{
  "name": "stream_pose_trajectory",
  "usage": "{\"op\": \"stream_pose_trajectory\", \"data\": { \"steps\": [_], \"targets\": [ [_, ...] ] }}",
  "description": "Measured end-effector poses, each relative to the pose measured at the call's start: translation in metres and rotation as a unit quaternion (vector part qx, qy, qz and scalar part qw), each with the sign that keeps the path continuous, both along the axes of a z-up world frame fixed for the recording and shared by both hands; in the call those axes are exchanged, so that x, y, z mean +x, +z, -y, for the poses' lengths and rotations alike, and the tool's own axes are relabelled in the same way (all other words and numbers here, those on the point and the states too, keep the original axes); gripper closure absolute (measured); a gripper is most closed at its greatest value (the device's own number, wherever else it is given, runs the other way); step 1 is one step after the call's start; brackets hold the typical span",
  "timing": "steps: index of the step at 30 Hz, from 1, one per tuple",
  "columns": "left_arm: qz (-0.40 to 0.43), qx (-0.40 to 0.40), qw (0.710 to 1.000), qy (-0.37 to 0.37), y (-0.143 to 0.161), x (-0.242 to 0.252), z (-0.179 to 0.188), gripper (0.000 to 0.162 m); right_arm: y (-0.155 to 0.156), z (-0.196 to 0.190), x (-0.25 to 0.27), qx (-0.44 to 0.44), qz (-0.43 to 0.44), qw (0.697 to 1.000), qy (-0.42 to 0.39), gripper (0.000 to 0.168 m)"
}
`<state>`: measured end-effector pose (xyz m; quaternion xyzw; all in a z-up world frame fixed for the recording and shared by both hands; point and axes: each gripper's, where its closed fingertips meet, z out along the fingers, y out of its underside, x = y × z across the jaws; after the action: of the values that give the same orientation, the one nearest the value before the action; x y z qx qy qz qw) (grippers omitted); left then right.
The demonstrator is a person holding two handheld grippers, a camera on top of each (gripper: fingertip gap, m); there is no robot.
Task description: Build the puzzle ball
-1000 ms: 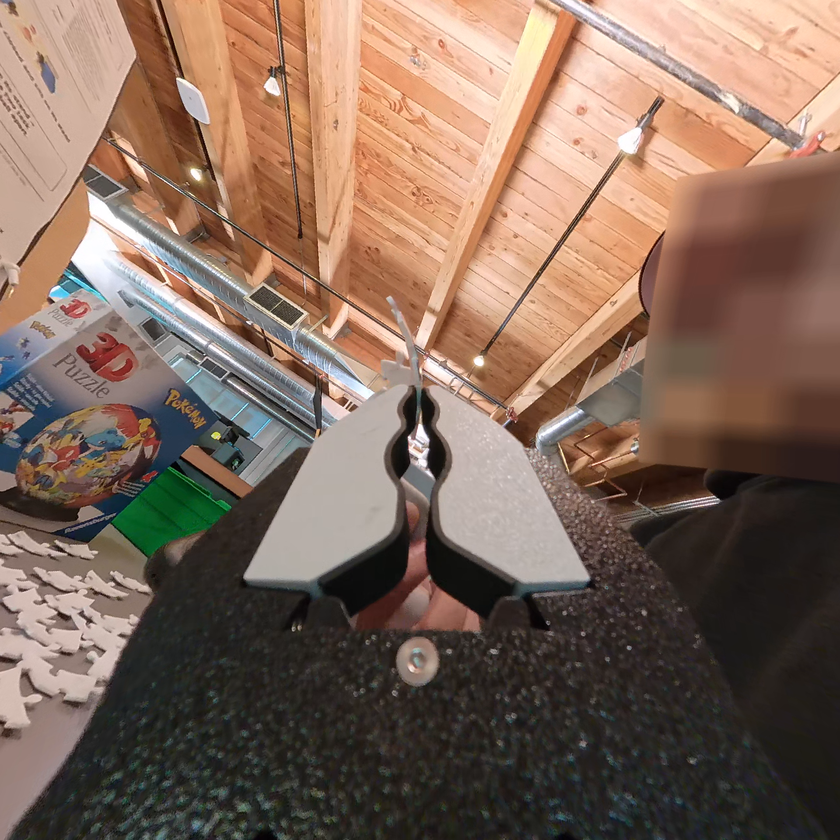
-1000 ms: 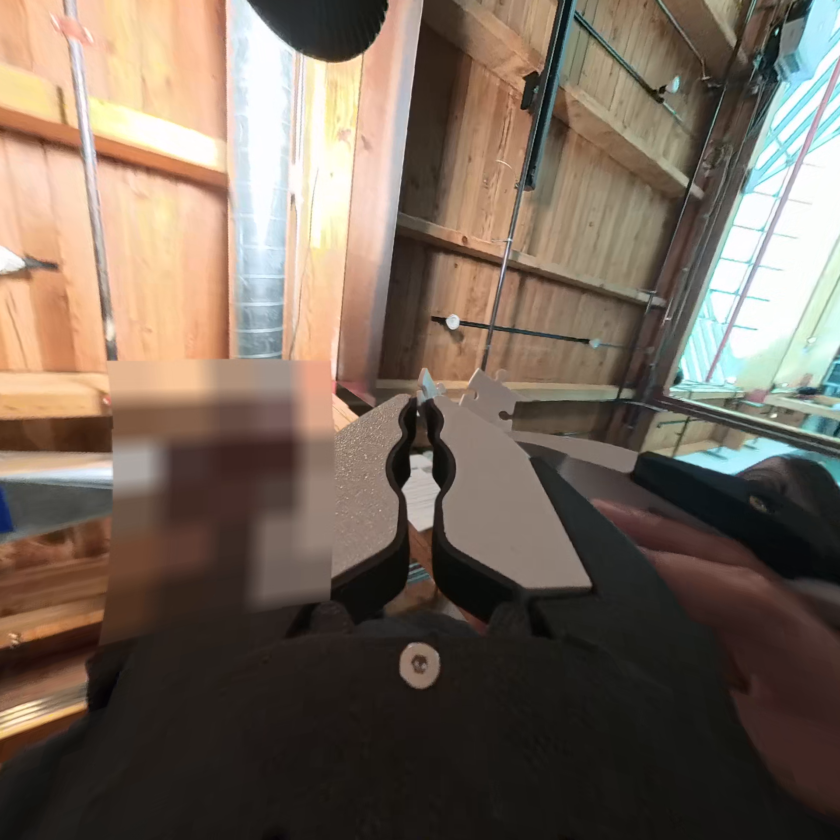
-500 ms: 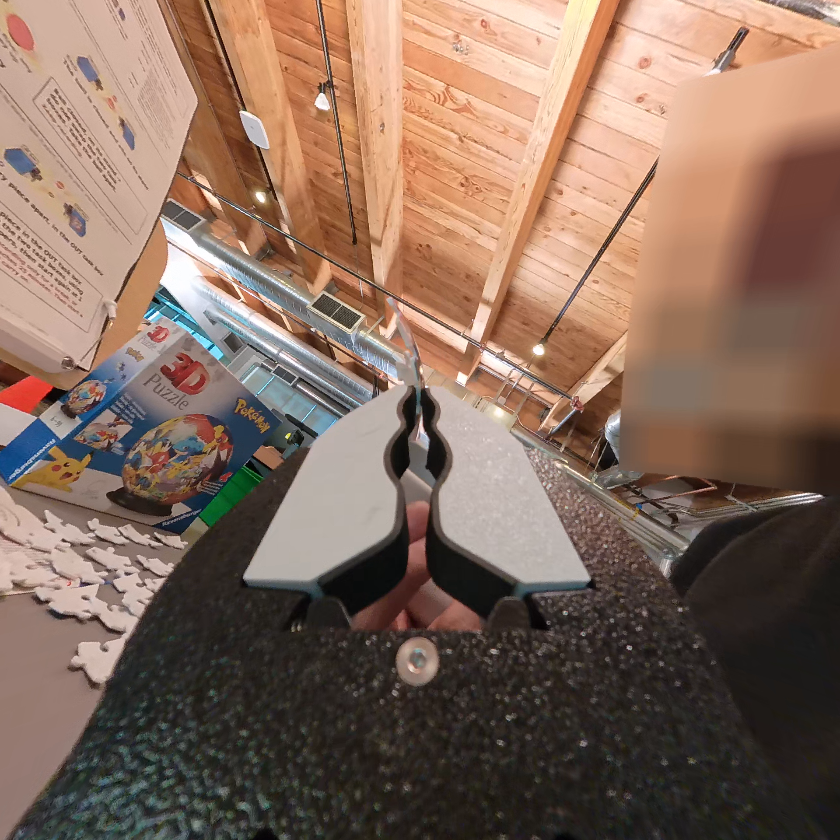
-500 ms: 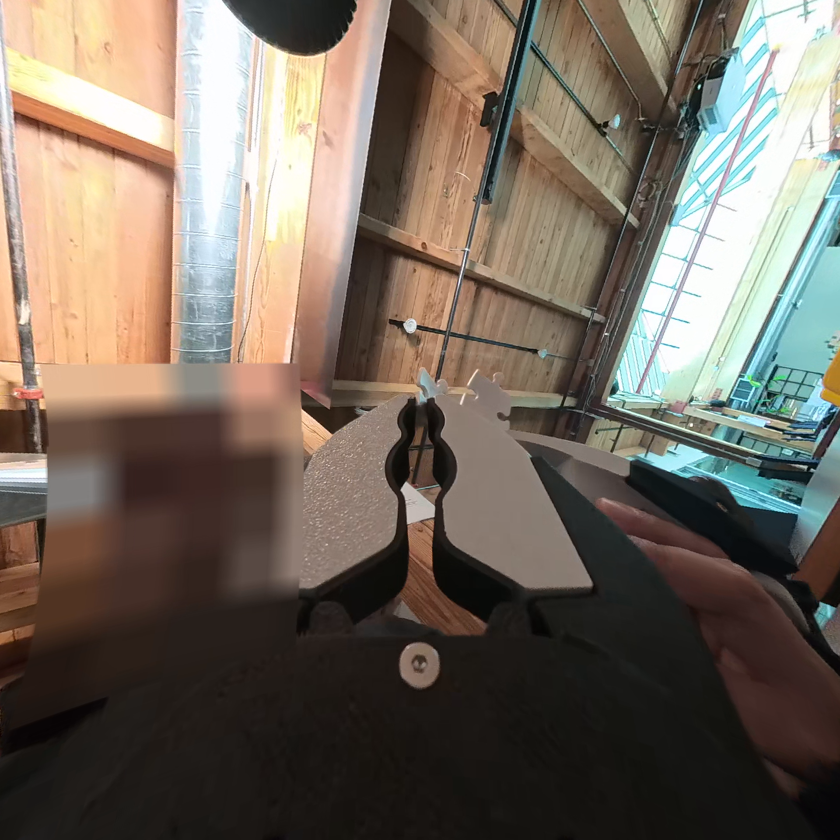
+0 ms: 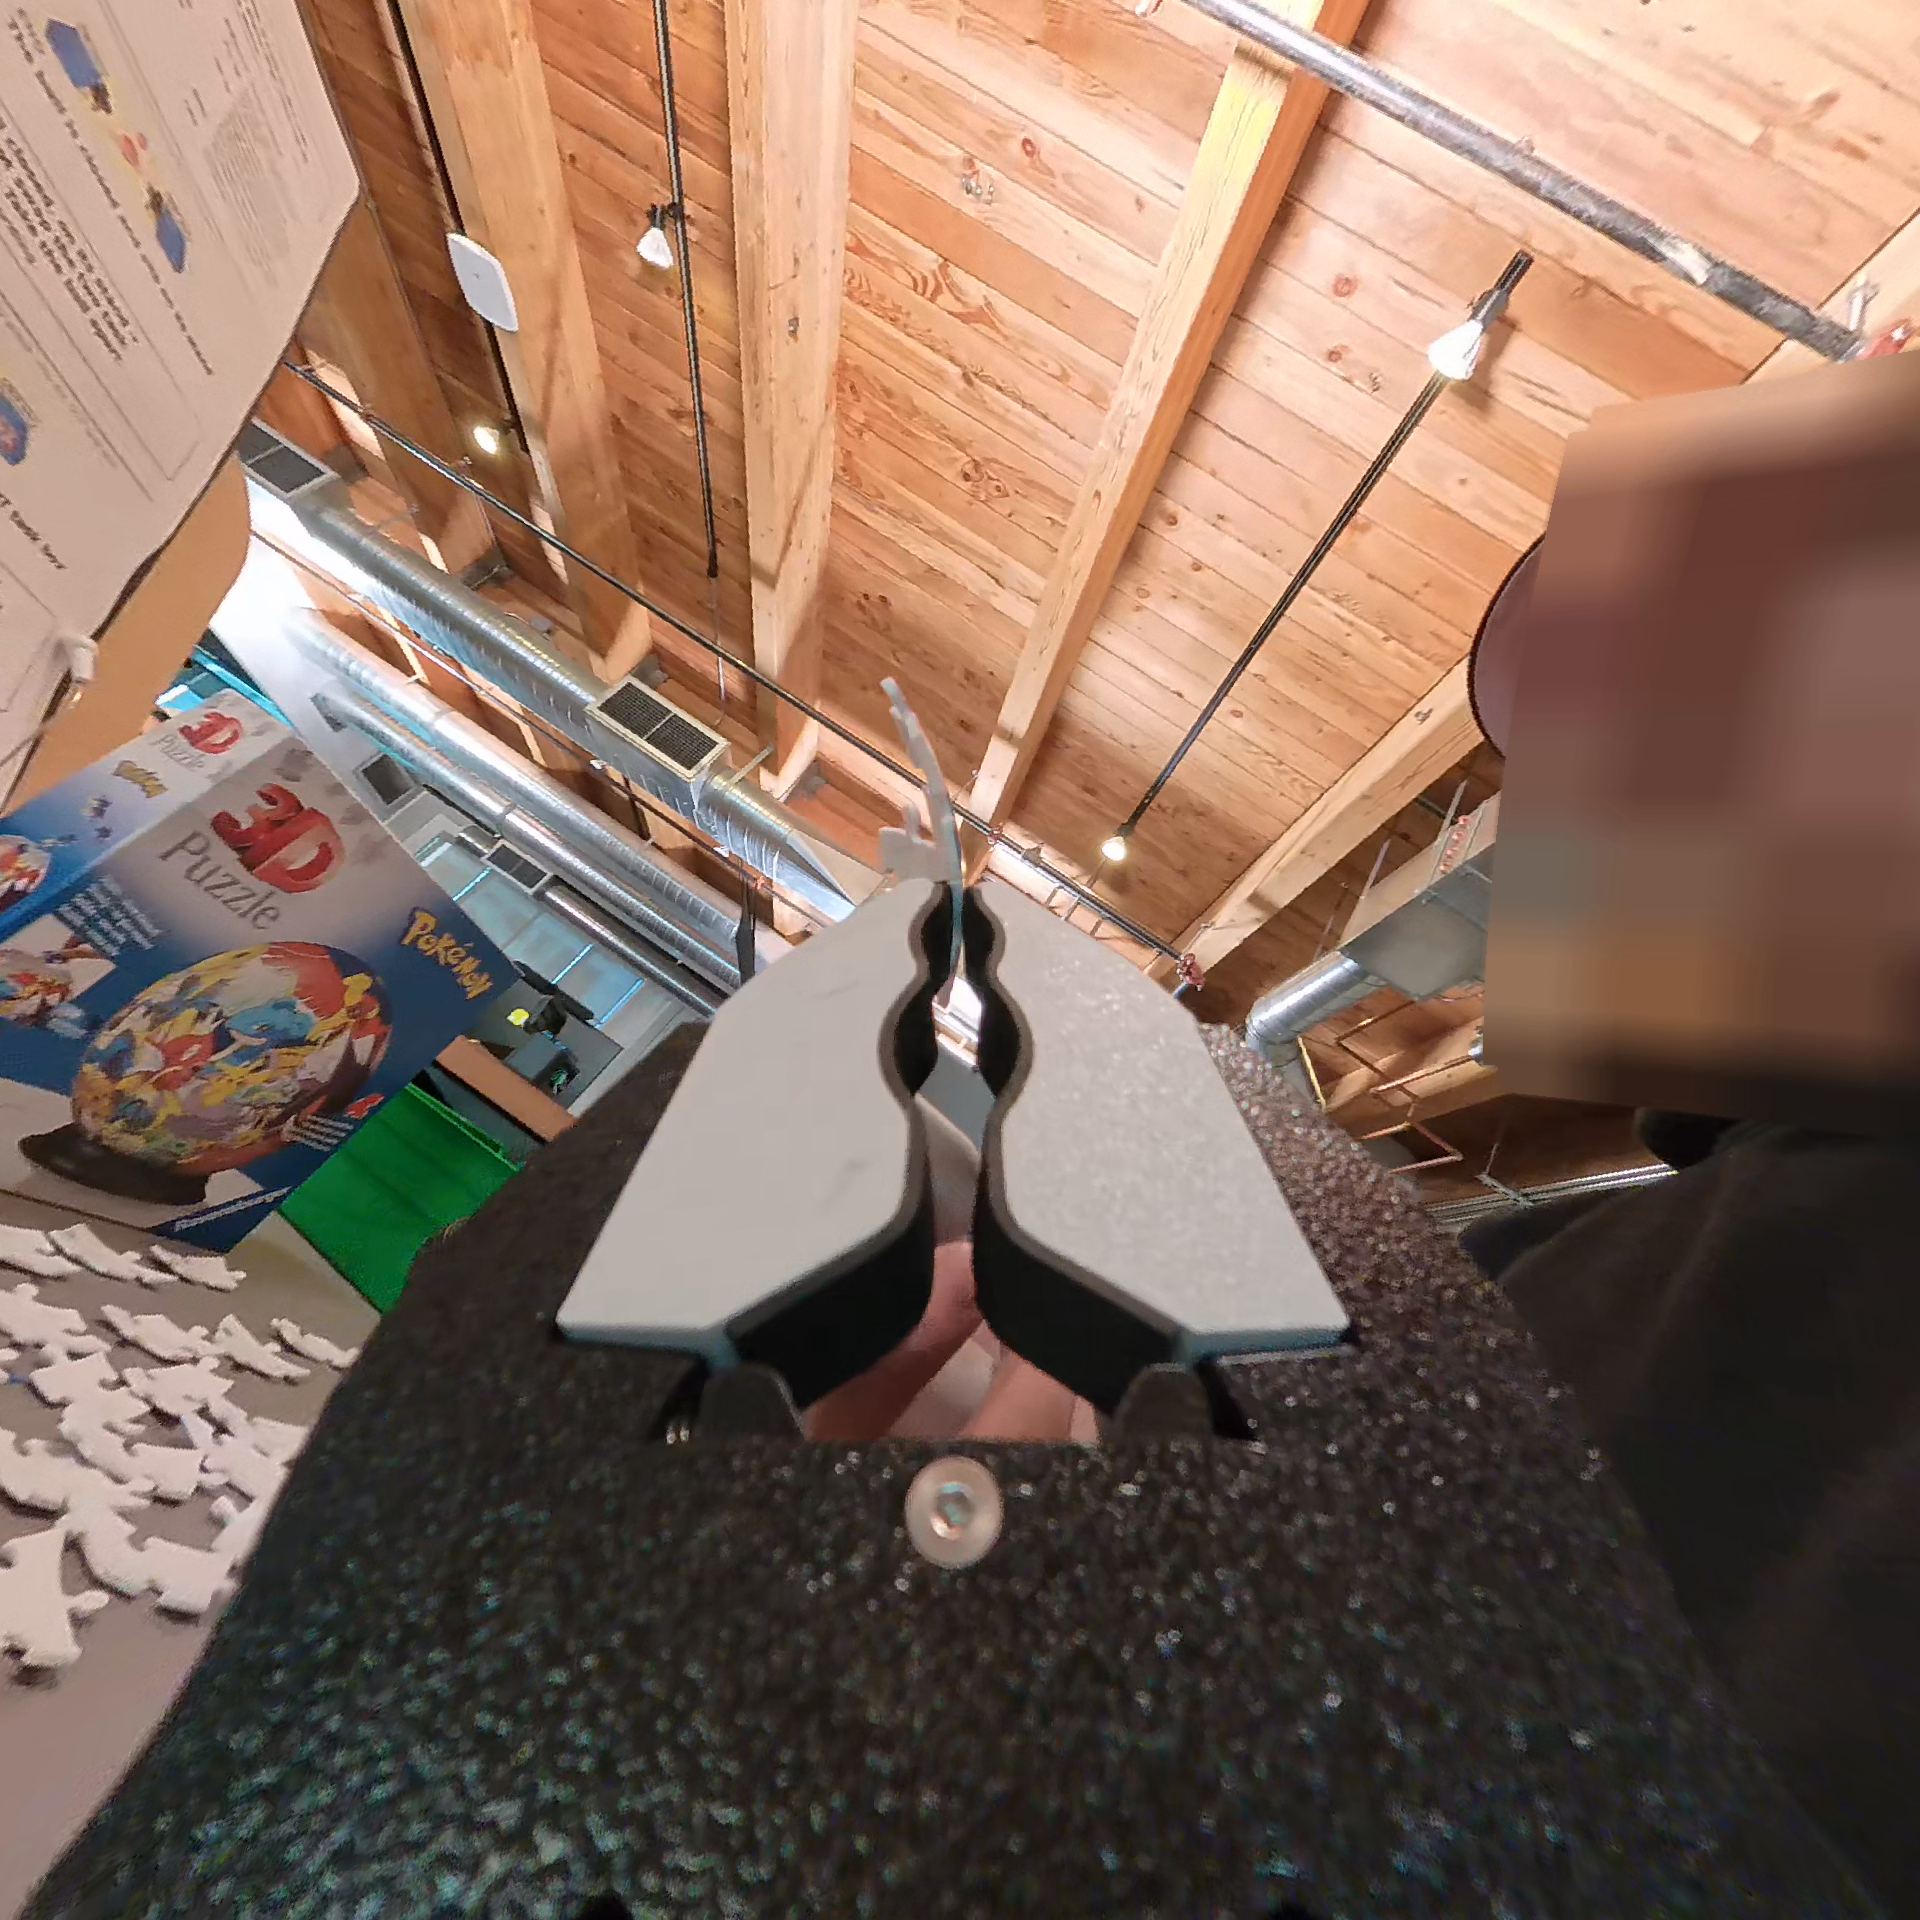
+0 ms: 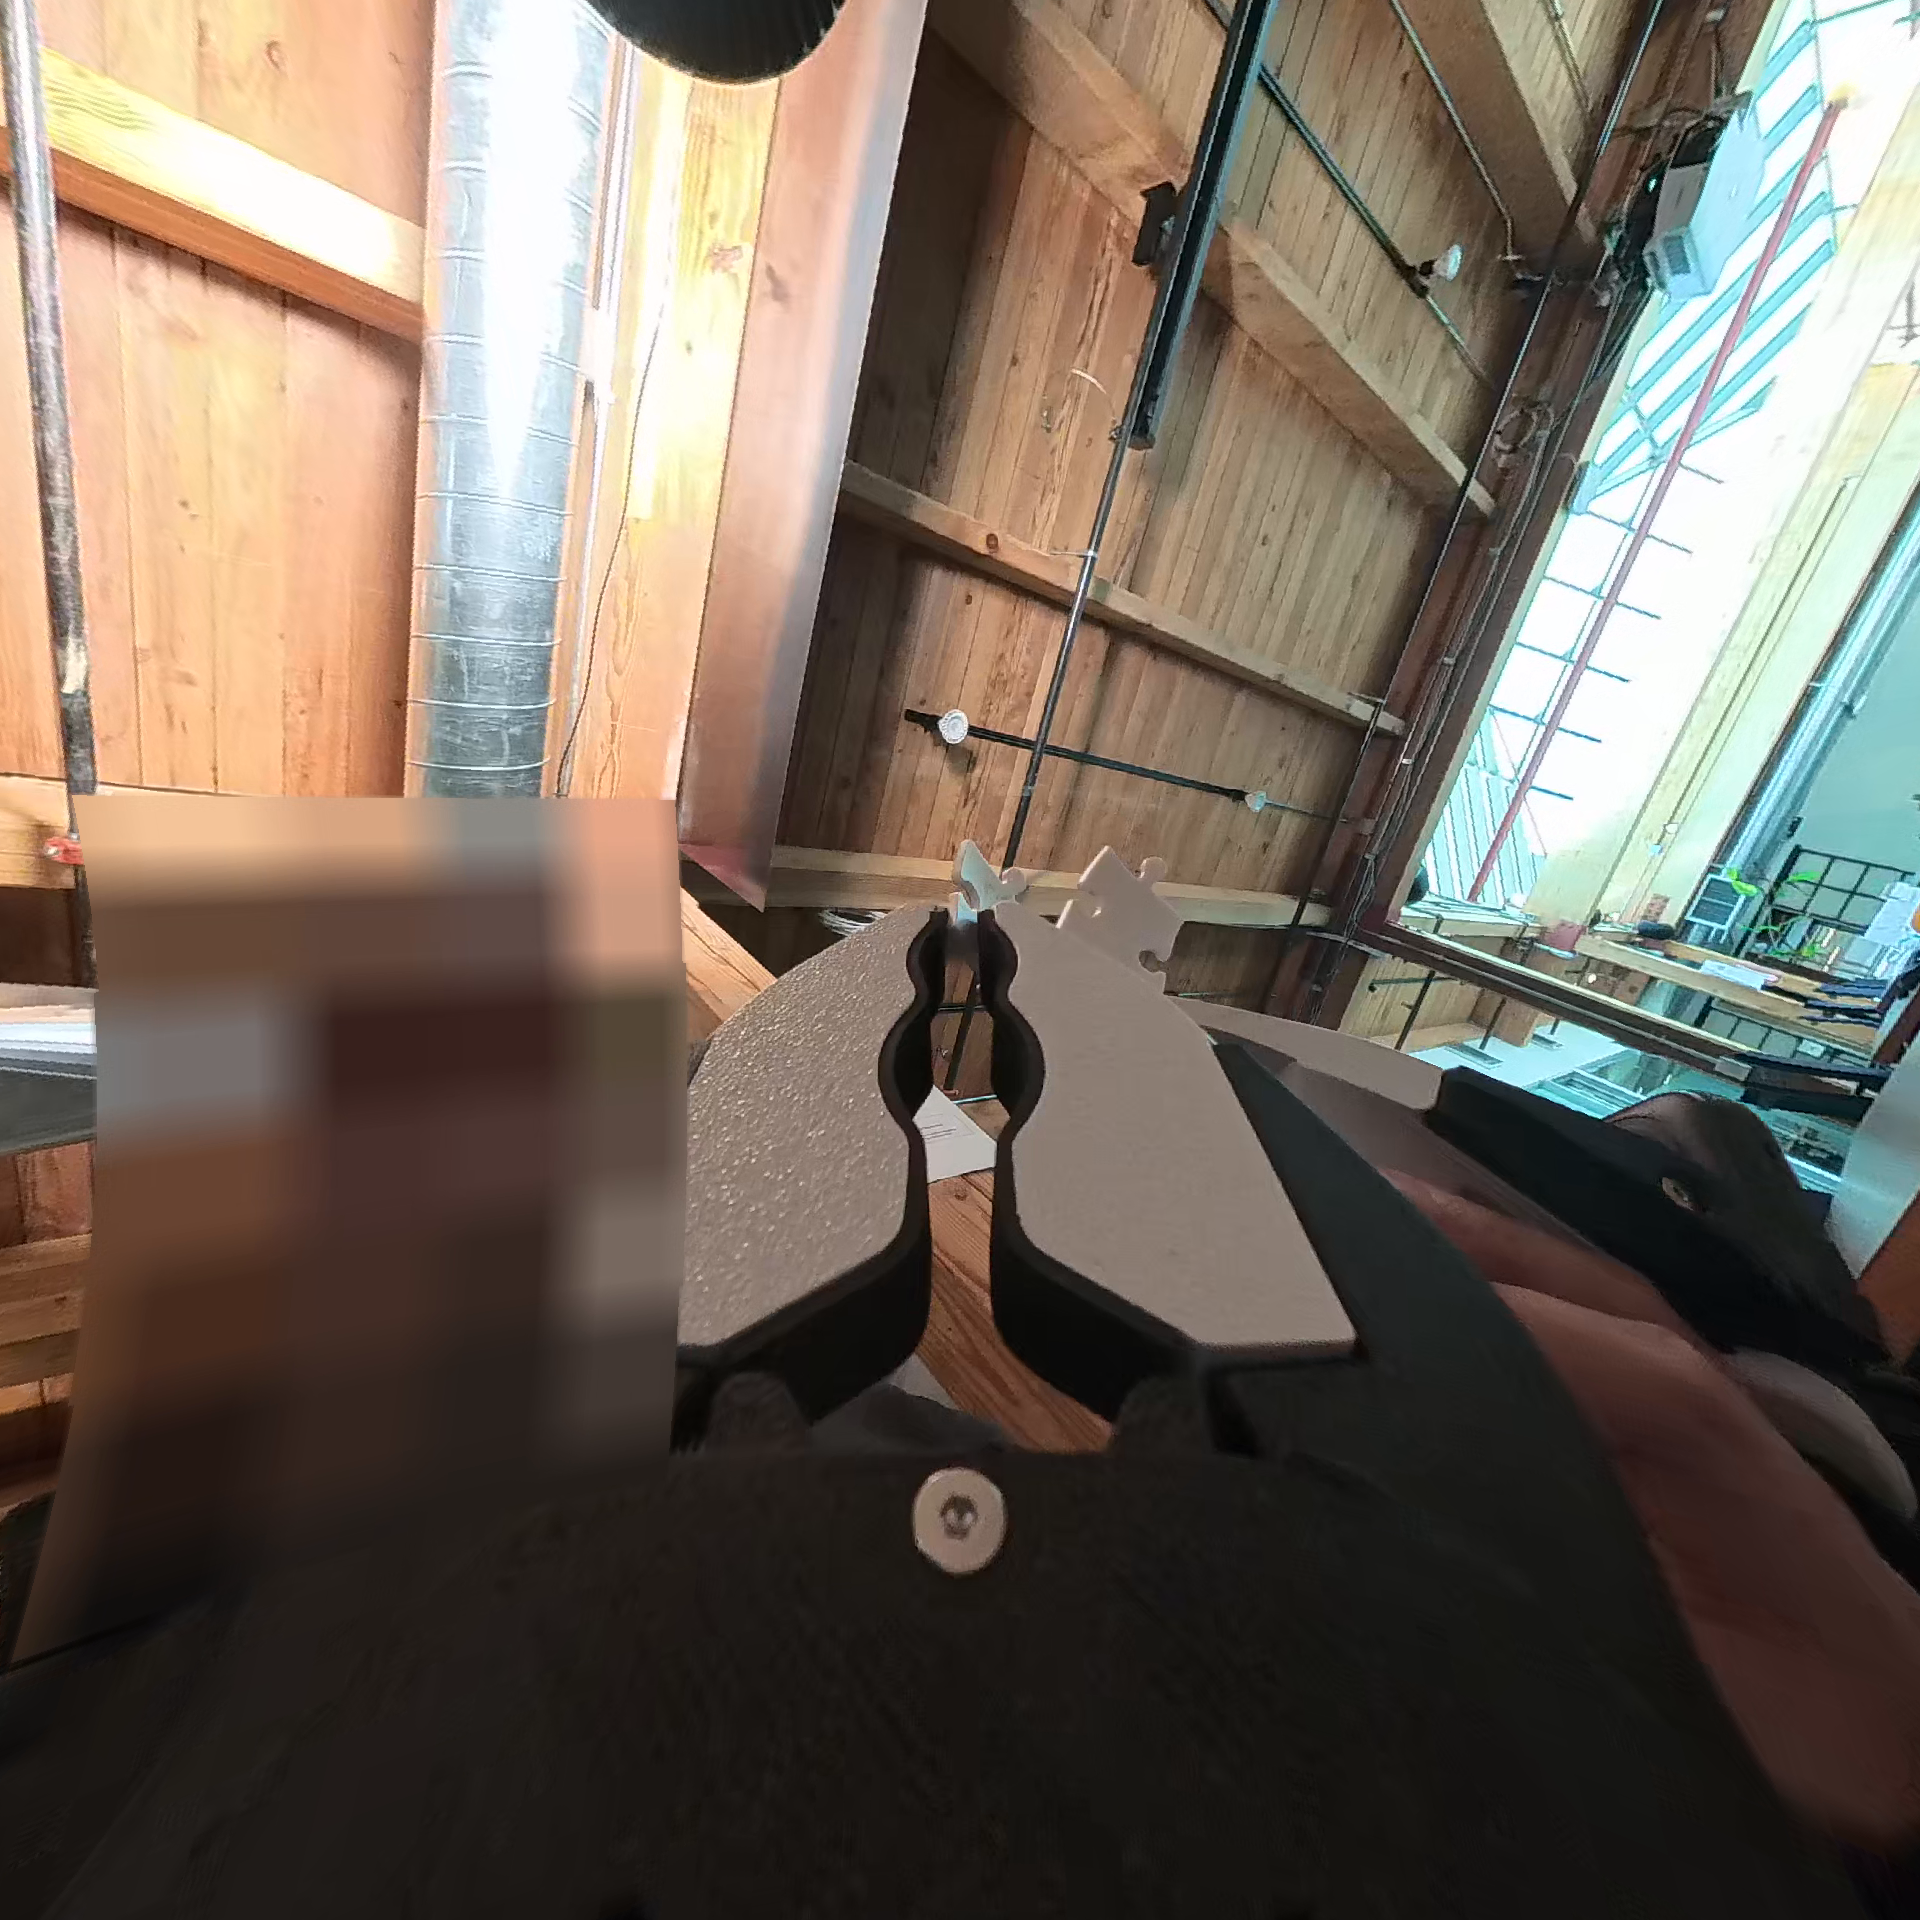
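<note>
Both grippers are raised and point up at the wooden ceiling. My left gripper [image 5: 961, 896] is shut on a thin curved white puzzle piece [image 5: 928, 790], seen edge-on above its tips. My right gripper [image 6: 977, 920] is shut on a small white puzzle piece [image 6: 980, 888] that sticks out of its tips. A second white puzzle piece [image 6: 1124, 912] shows just right of and behind the right gripper's tips, next to the other gripper's black body [image 6: 1558, 1132]. Several loose white pieces [image 5: 125, 1403] lie on the grey table [image 5: 62, 1787] at lower left.
The blue puzzle box [image 5: 208, 987] stands at the left behind the loose pieces, with a green bin [image 5: 395, 1184] beside it. A printed instruction sheet [image 5: 125, 260] hangs at top left. A person in dark clothing [image 5: 1714, 1351] is close on the right. A hand [image 6: 1714, 1507] holds the other gripper. There is about 4 cm between the tips of the two grippers.
Both grippers stay shut on their pieces. The left view has swung, so the puzzle box sits lower and farther left. The right view has turned slightly towards the window.
</note>
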<state>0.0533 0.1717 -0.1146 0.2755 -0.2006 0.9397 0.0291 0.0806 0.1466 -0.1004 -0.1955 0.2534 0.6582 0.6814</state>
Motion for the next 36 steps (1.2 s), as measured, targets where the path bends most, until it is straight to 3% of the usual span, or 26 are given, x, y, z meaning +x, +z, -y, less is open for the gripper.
{"op": "stream_pose_trajectory", "data": {
  "steps": [1, 17, 28, 32, 36],
  "targets": [
    [0.001, 0.000, 1.000, -0.001, 0.000, 0.000, 0.000, 0.161, 0.000, 0.000, -0.001, -0.001, 0.002, 1.000, 0.002, 0.163],
    [0.002, 0.059, 0.997, 0.054, -0.002, 0.002, -0.003, 0.160, -0.004, -0.003, 0.003, 0.024, -0.075, 0.995, 0.063, 0.163],
    [0.008, -0.004, 1.000, 0.010, 0.004, -0.002, -0.003, 0.161, 0.001, -0.001, -0.001, 0.020, -0.021, 0.999, 0.029, 0.162],
    [0.016, -0.023, 1.000, -0.004, 0.007, -0.004, -0.003, 0.161, 0.000, -0.003, 0.000, 0.007, -0.009, 1.000, 0.009, 0.141],
    [0.015, -0.017, 1.000, 0.003, 0.008, -0.004, -0.004, 0.161, -0.002, -0.003, 0.001, -0.027, 0.044, 0.998, -0.036, 0.130]
  ]
}}
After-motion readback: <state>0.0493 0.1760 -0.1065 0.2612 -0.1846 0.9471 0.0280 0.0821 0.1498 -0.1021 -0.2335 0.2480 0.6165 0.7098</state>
